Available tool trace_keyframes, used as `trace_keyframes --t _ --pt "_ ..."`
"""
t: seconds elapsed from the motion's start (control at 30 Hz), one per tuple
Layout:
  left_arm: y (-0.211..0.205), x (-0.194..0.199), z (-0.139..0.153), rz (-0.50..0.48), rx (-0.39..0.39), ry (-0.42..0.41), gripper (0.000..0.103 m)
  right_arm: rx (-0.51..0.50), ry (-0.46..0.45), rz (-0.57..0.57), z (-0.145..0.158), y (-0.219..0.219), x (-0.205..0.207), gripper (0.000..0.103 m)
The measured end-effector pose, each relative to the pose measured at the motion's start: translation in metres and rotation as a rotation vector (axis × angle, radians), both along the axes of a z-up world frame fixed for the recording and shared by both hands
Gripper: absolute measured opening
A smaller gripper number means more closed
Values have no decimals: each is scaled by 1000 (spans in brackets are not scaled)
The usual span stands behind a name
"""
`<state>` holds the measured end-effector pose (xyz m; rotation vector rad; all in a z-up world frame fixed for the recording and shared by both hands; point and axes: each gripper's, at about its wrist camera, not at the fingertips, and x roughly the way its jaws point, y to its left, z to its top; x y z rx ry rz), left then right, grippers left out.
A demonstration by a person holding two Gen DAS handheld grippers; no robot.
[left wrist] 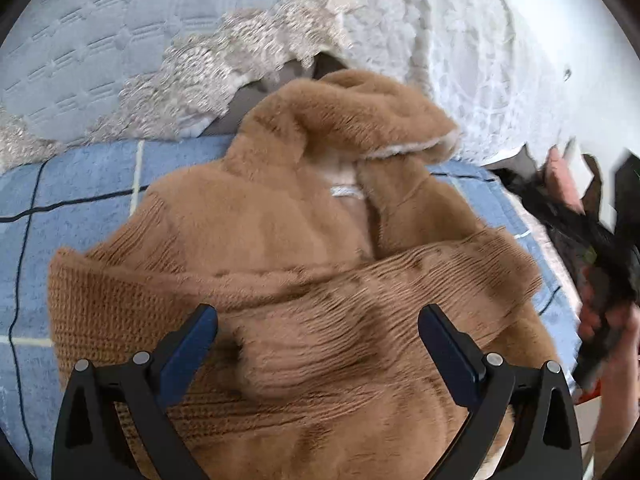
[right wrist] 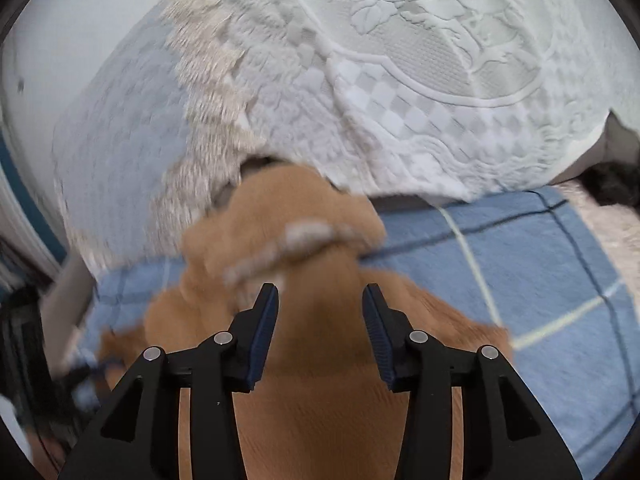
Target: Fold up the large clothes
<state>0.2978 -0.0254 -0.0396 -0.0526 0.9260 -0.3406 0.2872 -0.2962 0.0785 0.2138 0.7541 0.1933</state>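
Note:
A tan fluffy hooded coat [left wrist: 288, 240] with knitted sleeves lies front up on a blue checked bed cover [left wrist: 80, 184], its hood towards the pillows. One knitted sleeve [left wrist: 360, 308] lies folded across the body. My left gripper [left wrist: 318, 320] is open and empty just above that sleeve. My right gripper [right wrist: 320, 300] is open and empty above the coat [right wrist: 320, 400], near the hood [right wrist: 288, 216]. The right gripper and the hand holding it show blurred at the right edge of the left wrist view [left wrist: 600, 264].
A grey quilted pillow [left wrist: 100, 52] and a white embossed, lace-edged pillow cover [right wrist: 400, 80] lie beyond the hood. A pale fleece blanket [right wrist: 616, 232] and a dark object [right wrist: 612, 184] lie at the far right. The bed edge drops off at the left [right wrist: 24, 280].

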Motion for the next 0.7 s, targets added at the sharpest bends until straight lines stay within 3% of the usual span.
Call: trace_keyframes --t 0.07,0.13,0.27,0.3,0.4,0.53,0.63,0.7 --pt "2 0 -8 11 14 24 101 -58 34 17 -11 6 -16 45" --pt "7 1 -19 26 18 63 101 -183 60 55 -26 21 -27 45" --pt "4 1 -30 21 47 81 103 -281 217 93 -69 39 -20 45" --pt "3 2 -32 22 61 86 103 -297 205 89 -72 40 -19 45" --pt "0 3 -35 12 96 80 103 -268 211 57 -73 36 -14 46" --pt "3 2 -29 22 61 99 103 -214 250 44 -72 26 -8 47" --pt "10 -4 -19 34 -1 86 103 -178 159 33 -47 22 -28 47" --pt "12 -9 -15 47 -12 73 103 -206 155 20 -45 20 -37 47"
